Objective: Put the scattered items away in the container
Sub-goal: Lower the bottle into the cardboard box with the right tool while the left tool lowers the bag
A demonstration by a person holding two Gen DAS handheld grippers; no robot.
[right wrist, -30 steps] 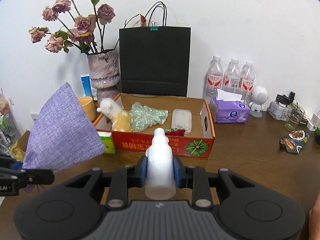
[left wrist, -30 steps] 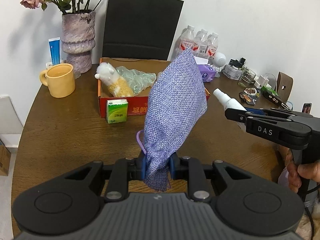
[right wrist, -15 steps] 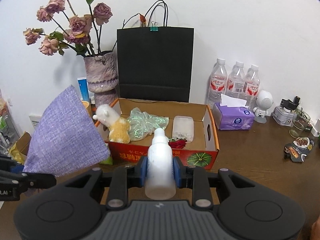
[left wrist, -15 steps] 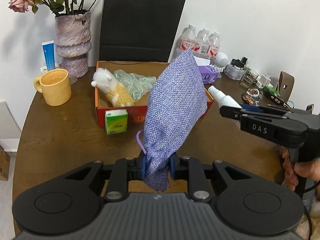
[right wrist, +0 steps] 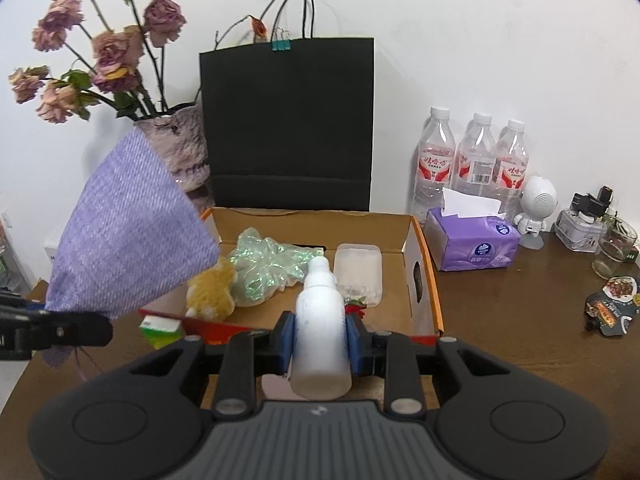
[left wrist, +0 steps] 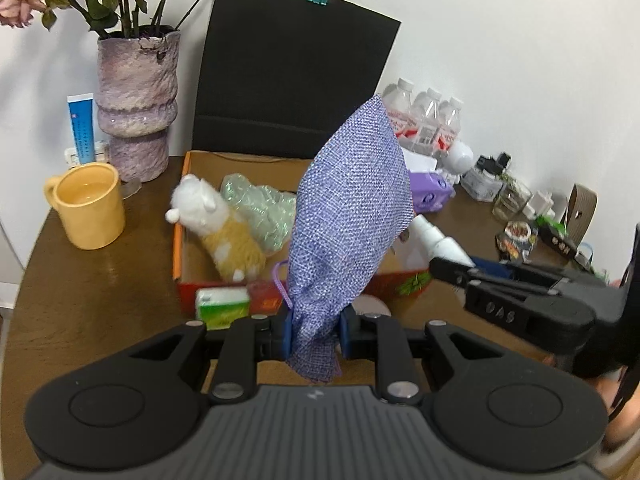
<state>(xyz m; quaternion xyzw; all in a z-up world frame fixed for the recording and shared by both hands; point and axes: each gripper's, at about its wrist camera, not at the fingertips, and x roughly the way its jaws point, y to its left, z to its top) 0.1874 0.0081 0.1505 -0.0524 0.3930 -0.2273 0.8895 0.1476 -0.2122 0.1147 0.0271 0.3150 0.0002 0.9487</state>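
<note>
- The left gripper (left wrist: 315, 334) has its blue-padded fingers (left wrist: 285, 336) clenched on the gathered neck of a lilac woven drawstring pouch (left wrist: 352, 232), which stands up and leans right above the front edge of the orange-rimmed cardboard box (left wrist: 178, 240).
- The right gripper (right wrist: 322, 342) has its fingers (right wrist: 287, 340) clenched on the body of a white plastic spray bottle (right wrist: 322, 320), held upright with its cap toward the box (right wrist: 424, 264), just in front of the box's near wall.
- From the left wrist camera the right gripper (left wrist: 452, 270) comes in from the right, the bottle (left wrist: 434, 240) poking out beyond its tips beside the pouch.
- Inside the box lie a white-and-tan plush toy (left wrist: 220, 228), a crumpled clear-green plastic bag (right wrist: 272, 268), a frosted rectangular plastic case (right wrist: 358, 272) and a small red item (right wrist: 356, 306) near the front wall.
- A small green-and-white carton (left wrist: 222, 306) sits on the brown wooden bench (left wrist: 92, 292), touching the outside of the box's front wall.
- Behind the box stands a black paper shopping bag (right wrist: 288, 120); to its left are a mottled purple vase of dried roses (left wrist: 136, 100) and a yellow mug (left wrist: 90, 204).
- To the right of the box sit a purple tissue box (right wrist: 472, 244) and three water bottles (right wrist: 474, 156).
</note>
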